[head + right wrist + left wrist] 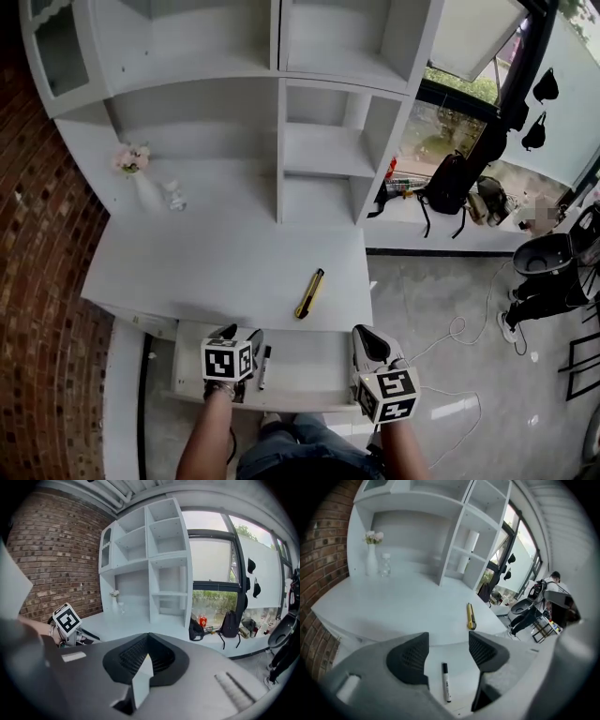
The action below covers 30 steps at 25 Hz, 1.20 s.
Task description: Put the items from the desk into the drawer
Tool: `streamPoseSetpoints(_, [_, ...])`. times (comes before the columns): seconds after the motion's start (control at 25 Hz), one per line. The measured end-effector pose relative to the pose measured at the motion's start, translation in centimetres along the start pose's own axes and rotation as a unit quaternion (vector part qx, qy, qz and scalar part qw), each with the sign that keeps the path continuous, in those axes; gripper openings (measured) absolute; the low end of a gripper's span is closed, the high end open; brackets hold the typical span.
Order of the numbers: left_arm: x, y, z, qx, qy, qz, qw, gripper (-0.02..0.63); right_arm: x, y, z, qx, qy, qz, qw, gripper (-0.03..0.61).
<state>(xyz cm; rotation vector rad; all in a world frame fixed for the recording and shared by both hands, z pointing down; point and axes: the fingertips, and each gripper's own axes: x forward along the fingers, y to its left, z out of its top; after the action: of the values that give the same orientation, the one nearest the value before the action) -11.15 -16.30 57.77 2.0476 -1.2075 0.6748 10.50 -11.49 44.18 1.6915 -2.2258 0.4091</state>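
While the yellow utility knife lies alone on the desk, at about one o'clock from the left gripper, the black marker already rests in the open drawer, just beside that gripper at three o'clock. The right gripper hangs over the drawer's right end.

In the left gripper view, the jaws stand apart with nothing between them. The marker shows in the drawer below at six o'clock, and the knife lies ahead at one o'clock.

In the right gripper view, the pads are pressed together on nothing.

My worry is the knife. It is slim and lies flat, so a shallow pinch could skid it toward the desk's right edge, or let it slip free before it is over the drawer.
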Motion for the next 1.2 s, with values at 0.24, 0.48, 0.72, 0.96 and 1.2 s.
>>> streamPoseSetpoints(0.24, [-7.8,-1.2,10.2,0.063,-0.181,-0.002,0.9814,0.27,-2.2,-0.3,7.8,-0.021,-0.103,0.001,0.994,0.009])
streamPoseSetpoints(0.48, [-20.0,-2.2,18.1,0.125,-0.374,0.006,0.919,0.268,-5.6,0.9,14.8,-0.063,-0.181,-0.012,0.981,0.009])
streamPoseSetpoints(0.72, [-30.1,-2.1,20.7,0.162,-0.492,0.047,0.8543,0.261,-9.2,3.3,19.5,-0.096,-0.242,-0.024,0.965,0.009])
streamPoseSetpoints(0.96, [-32.7,-1.0,20.1,0.189,-0.488,0.087,0.8477,0.426,-10.4,6.3,19.5,-0.111,-0.245,-0.03,0.963,0.009])
streamPoseSetpoints(1.2, [-32.6,-1.2,19.1,0.215,-0.477,0.11,0.8452,0.442,-10.3,6.2,18.3,-0.109,-0.238,-0.034,0.965,0.009])
